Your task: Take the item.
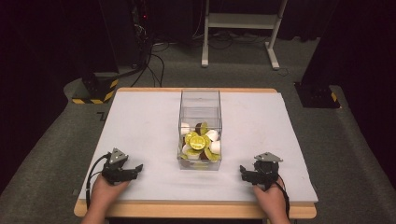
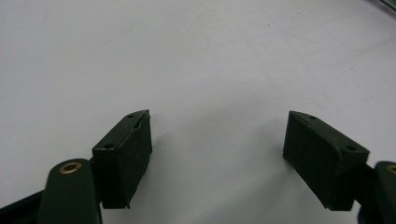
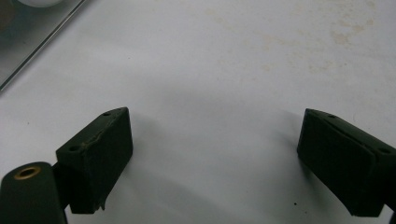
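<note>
On the white table (image 1: pixel 140 121), the left gripper (image 2: pixel 217 144) and right gripper (image 3: pixel 212 154) are rested near the front edge, both spread wide and empty, either side of the clear box (image 1: pixel 200 112) (capsules (image 1: pixel 200 142) are piled inside).

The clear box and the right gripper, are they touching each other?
Apart. In the high view, bare white table shows between the right gripper and the clear box. In the right gripper view, its open fingers have nothing between them.

A white table (image 1: pixel 140 126) with a wooden edge. A clear box (image 1: pixel 200 109) full of little pods (image 1: pixel 200 142) sits in its middle.
</note>
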A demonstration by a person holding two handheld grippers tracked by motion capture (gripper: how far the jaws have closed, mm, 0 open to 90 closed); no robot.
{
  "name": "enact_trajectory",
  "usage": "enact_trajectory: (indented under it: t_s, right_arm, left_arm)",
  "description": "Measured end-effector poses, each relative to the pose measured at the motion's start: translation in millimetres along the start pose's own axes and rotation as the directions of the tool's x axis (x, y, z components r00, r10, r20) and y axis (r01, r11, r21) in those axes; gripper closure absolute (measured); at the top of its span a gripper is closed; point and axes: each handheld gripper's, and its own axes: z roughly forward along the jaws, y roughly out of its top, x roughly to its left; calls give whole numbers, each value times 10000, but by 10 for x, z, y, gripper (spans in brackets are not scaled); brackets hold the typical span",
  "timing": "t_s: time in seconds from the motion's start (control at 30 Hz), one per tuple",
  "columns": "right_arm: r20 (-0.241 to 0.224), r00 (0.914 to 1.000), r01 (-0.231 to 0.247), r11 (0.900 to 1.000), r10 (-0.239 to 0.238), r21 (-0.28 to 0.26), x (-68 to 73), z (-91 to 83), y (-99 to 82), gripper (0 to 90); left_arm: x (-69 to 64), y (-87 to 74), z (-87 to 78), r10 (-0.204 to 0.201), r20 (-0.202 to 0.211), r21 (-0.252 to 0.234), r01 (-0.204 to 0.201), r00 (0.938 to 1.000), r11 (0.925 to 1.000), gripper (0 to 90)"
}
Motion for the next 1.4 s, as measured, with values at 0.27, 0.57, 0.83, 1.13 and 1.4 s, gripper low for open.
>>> enact_trajectory:
  t_s: [0.27,0.57,0.83,1.13,1.4]
  right_arm:
    - [5,10000,6,10000,-6,-16,-1,0,-1,102]
    - [0,10000,26,10000,-26,-21,-3,1,-1,102]
    - [0,10000,26,10000,-26,-21,-2,1,-1,102]
    - [-3,10000,22,10000,-22,-20,-3,1,-1,102]
    - [-1,10000,4,10000,-4,-14,-2,0,-1,102]
  left_arm:
    - [-87,39,-29,157,144,-48,-156,9998,9999,261]
    - [-141,75,-68,28,546,-113,-22,9985,9999,286]
    - [-210,89,-112,157,837,-461,-119,9964,9989,313]
    - [-276,101,-137,94,1300,-542,-23,9915,9985,349]
    - [-328,112,-148,60,1419,-663,35,9899,9978,330]
